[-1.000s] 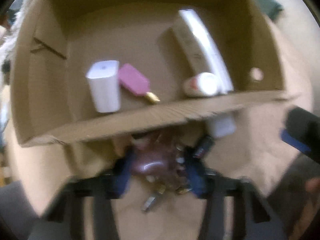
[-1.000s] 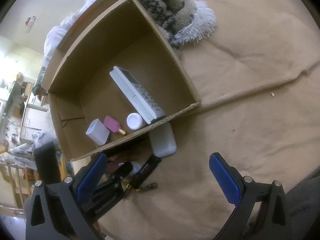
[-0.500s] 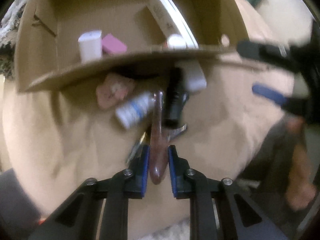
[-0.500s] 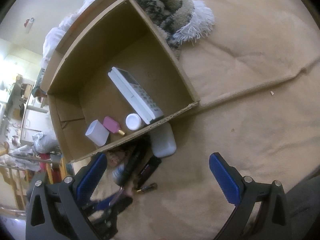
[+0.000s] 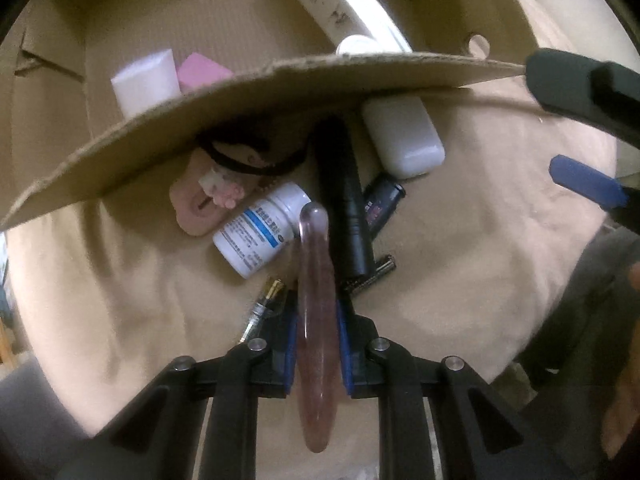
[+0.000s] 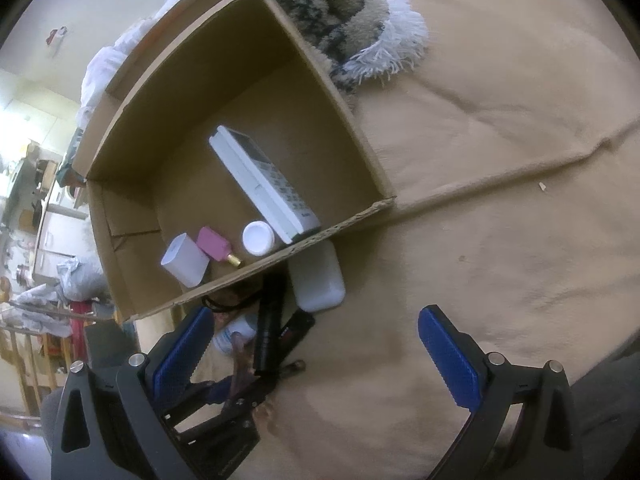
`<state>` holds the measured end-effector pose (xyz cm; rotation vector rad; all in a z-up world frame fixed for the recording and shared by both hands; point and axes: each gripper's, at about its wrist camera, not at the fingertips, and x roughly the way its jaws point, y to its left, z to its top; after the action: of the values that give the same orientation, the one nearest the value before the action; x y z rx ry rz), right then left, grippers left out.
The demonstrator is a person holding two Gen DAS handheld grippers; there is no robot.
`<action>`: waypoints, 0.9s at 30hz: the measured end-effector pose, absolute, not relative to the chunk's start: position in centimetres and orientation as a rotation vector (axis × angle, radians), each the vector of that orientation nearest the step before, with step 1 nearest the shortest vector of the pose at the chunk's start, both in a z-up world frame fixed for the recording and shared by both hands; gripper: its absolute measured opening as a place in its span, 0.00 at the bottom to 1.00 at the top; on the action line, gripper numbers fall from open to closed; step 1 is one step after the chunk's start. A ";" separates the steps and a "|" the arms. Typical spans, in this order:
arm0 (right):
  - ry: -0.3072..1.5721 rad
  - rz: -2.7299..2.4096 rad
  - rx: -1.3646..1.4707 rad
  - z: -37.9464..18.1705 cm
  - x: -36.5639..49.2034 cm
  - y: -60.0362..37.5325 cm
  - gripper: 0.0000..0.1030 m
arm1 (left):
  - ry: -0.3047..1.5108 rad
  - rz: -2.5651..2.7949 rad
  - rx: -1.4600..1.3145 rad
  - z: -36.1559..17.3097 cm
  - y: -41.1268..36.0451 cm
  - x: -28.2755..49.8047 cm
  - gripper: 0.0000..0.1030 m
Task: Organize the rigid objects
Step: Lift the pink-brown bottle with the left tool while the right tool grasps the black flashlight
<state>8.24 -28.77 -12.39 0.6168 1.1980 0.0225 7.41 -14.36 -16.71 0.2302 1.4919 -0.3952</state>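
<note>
The cardboard box (image 6: 360, 152) holds a white remote (image 6: 264, 184), white cup (image 6: 185, 259), pink bottle (image 6: 216, 242) and white jar (image 6: 258, 238). Outside its front wall, the left gripper (image 5: 318, 320) clamps a pink wand (image 5: 316, 320); the right gripper (image 6: 316, 356) gapes empty.

The remote (image 5: 344, 4) is cut off by the top edge and partly hidden behind the box (image 5: 224, 104) flap. The bottle (image 5: 262, 234) label is too blurred to be read.

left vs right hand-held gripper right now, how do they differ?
The left hand-held gripper is shut on the pink translucent stick; the right hand-held gripper is wide open and holds nothing. The left sits over the clutter beside the cardboard box; the right points at bare cloth. Both have blue pads.
</note>
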 end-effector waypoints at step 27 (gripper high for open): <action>1.416 0.178 0.707 -17.6 12.1 -23.0 0.35 | 1.303 -0.141 -0.044 -7.9 -1.6 6.9 0.15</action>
<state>12.11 -23.04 -17.63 0.7068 1.4165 0.1776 6.90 -1.62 -7.89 -0.0438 1.3028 -0.1409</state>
